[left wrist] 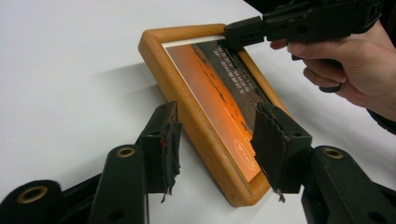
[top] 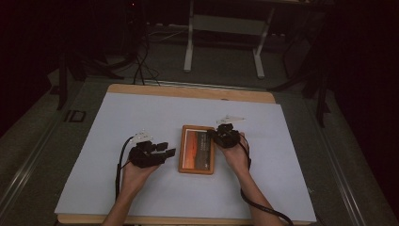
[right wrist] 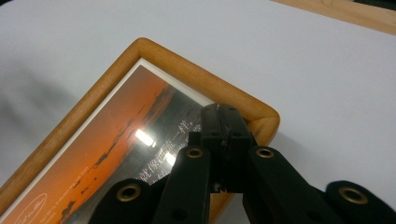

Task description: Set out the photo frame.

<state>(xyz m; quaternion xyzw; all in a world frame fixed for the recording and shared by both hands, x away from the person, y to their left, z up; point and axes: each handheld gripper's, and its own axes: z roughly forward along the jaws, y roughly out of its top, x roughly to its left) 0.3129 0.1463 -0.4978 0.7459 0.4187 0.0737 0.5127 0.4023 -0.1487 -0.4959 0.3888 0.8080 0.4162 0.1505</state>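
Observation:
A wooden picture frame (top: 196, 149) with an orange sunset print lies flat in the middle of the white sheet. My left gripper (top: 167, 149) stands open just left of the frame. In the left gripper view its jaws straddle the frame's near corner (left wrist: 219, 140), apart from the wood (left wrist: 196, 121), and the pads (left wrist: 168, 144) are frayed. My right gripper (top: 210, 135) is shut, its tips over the frame's far right corner. In the right gripper view the shut tips (right wrist: 224, 122) rest on the glass beside the rounded corner (right wrist: 196, 74), with nothing between them. The left gripper view shows the right gripper (left wrist: 243, 32) on that corner.
The white sheet (top: 141, 117) covers a wooden table (top: 188, 92), whose edge shows at the back and front. Beyond the table, a white desk's legs (top: 189, 42) and cables (top: 139, 66) are on the dark floor. Bare sheet surrounds the frame on all sides.

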